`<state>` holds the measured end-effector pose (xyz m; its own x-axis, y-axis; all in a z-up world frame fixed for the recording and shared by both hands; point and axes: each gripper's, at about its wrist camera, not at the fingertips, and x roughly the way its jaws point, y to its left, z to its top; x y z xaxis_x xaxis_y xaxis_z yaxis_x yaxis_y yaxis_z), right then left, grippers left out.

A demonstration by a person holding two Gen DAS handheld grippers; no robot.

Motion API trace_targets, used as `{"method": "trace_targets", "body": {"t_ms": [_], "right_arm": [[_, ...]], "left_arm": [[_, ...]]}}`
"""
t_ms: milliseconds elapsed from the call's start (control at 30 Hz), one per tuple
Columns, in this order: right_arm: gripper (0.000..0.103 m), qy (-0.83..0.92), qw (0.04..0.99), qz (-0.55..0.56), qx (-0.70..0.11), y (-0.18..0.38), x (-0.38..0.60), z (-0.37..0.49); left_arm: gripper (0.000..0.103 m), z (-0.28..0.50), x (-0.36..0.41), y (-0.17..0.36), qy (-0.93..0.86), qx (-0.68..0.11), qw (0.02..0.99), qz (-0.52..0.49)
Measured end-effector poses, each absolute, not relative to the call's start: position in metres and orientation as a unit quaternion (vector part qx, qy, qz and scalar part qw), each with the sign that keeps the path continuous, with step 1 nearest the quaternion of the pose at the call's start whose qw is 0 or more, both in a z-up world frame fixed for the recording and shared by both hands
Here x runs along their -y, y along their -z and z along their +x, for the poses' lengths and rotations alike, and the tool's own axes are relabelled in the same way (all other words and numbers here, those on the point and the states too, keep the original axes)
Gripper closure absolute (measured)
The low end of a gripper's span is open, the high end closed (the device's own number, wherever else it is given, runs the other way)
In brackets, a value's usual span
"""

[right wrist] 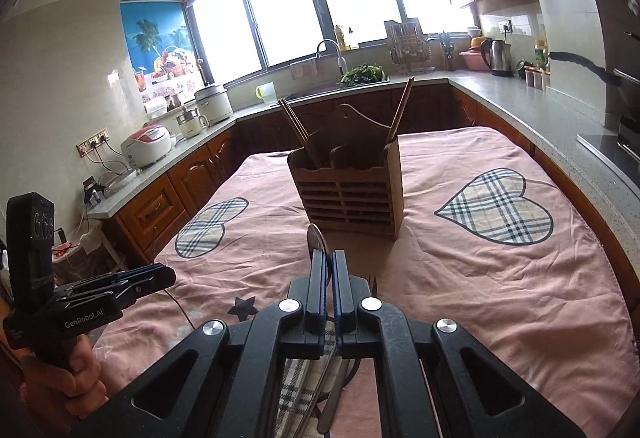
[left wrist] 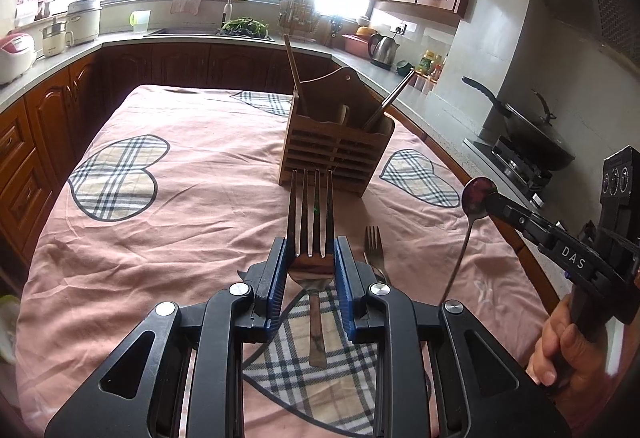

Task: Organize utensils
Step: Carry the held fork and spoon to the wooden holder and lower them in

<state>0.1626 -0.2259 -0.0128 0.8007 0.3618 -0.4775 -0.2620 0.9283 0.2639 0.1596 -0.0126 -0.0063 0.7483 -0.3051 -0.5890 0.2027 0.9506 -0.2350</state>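
Observation:
My left gripper [left wrist: 311, 250] is shut on a steel fork [left wrist: 311, 210], tines pointing up and away, its handle hanging below the blue pads above the pink cloth. At the right of the left wrist view my right gripper [left wrist: 490, 200] is shut on a spoon [left wrist: 476, 198], whose thin handle hangs down. In the right wrist view the spoon [right wrist: 317, 240] sticks up edge-on between the closed pads of the right gripper [right wrist: 329, 258]. The wooden utensil holder [left wrist: 334, 146] [right wrist: 352, 190] stands ahead of both, with chopsticks [right wrist: 296, 130] and a spoon handle in it. A second fork [left wrist: 374, 250] lies on the cloth.
The table wears a pink cloth [left wrist: 200, 198] with plaid hearts. Kitchen counters [left wrist: 48, 78] wrap around it on three sides, with rice cookers [right wrist: 148, 146], a sink [left wrist: 208, 32], a kettle [left wrist: 384, 48] and a wok on the stove [left wrist: 532, 142]. A person's hand [left wrist: 560, 346] grips the right tool's handle.

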Motion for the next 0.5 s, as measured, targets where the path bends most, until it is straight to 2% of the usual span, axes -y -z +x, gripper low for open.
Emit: {"method": "trace_targets", "body": {"t_ms": [500], "right_arm": [[0.1,-0.153,0.956,0.093,-0.231,-0.011,0.236,0.163]], "left_arm": [[0.082,0.169,0.014,-0.023,0.128,-0.29,0.946,-0.067]]}}
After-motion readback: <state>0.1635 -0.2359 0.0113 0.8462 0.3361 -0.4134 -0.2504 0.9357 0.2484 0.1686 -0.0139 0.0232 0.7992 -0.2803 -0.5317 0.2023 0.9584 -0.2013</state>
